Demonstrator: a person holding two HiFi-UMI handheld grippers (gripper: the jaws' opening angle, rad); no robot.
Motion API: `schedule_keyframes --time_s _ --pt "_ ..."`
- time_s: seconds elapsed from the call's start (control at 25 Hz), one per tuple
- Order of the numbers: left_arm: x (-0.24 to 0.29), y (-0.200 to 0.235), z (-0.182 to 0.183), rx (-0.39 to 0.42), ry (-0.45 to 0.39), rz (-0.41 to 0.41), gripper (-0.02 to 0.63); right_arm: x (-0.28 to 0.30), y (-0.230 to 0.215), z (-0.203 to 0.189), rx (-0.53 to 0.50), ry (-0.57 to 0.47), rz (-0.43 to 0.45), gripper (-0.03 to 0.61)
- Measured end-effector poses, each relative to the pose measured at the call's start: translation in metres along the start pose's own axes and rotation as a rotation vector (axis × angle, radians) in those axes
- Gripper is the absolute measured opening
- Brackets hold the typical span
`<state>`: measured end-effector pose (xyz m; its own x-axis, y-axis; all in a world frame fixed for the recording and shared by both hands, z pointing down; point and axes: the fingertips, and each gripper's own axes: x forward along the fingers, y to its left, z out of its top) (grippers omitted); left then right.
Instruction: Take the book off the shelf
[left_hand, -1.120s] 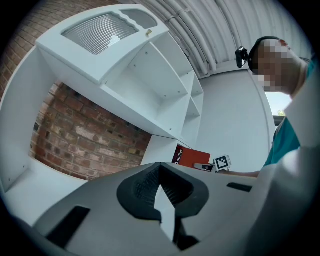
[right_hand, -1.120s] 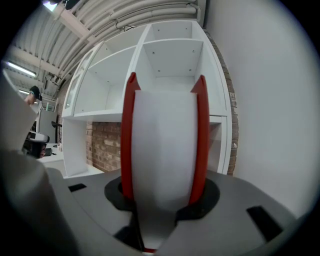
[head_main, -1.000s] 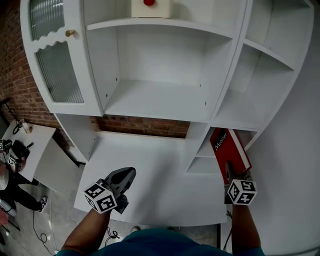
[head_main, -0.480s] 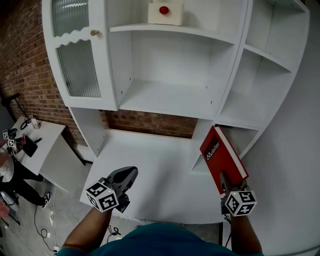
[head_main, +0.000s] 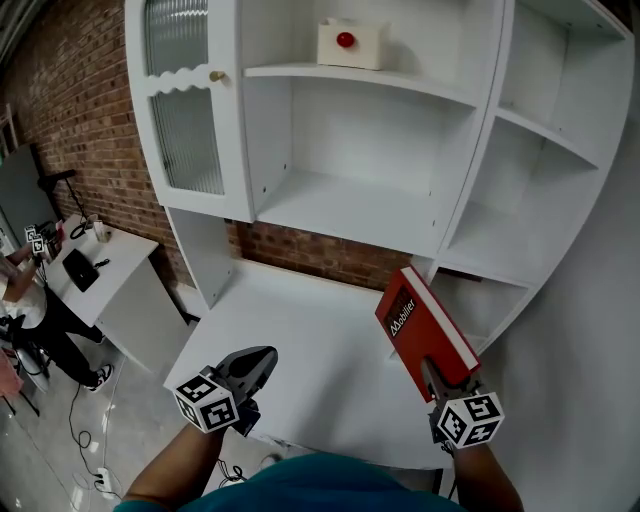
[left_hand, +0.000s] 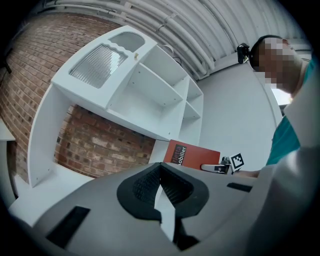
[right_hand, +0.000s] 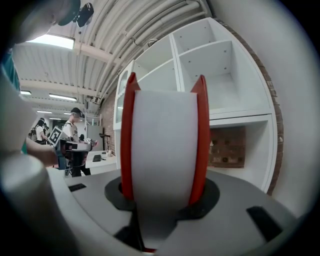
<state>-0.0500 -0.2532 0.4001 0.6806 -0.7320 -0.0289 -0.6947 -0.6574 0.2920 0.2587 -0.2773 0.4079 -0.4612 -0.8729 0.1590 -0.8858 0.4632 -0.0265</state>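
A red book (head_main: 425, 330) with a white-lettered spine is held in the air in front of the white shelf unit (head_main: 350, 200), outside its lower right compartment (head_main: 490, 290). My right gripper (head_main: 434, 378) is shut on the book's lower edge. In the right gripper view the red covers and white pages (right_hand: 162, 145) fill the space between the jaws of my right gripper (right_hand: 162, 200). My left gripper (head_main: 257, 362) hovers over the white desk top (head_main: 300, 330), shut with nothing in it. In the left gripper view the shut left gripper (left_hand: 160, 174) points toward the book (left_hand: 190, 155).
A white box with a red knob (head_main: 350, 42) stands on the upper shelf. A ribbed glass door (head_main: 185, 120) closes the cabinet's left side. A brick wall (head_main: 70, 110) runs behind. At lower left are a small white table (head_main: 100, 270) and a person (head_main: 30, 310).
The right gripper has drawn the book out of the lower right compartment, left and toward me. The left gripper has hardly moved.
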Motion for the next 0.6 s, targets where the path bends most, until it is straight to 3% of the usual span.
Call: schedule_keyframes --time_s 0.28,0.6 --pt "0.002 0.002 -0.012 -0.012 0.022 -0.005 0.011 0.023 0.021 -0.019 0.008 0.03 0.062 0.175" --pt "-0.036 0.048 -0.003 -0.008 0.043 -0.109 0.011 0.039 0.083 -0.026 0.075 0.037 -0.006 0.175"
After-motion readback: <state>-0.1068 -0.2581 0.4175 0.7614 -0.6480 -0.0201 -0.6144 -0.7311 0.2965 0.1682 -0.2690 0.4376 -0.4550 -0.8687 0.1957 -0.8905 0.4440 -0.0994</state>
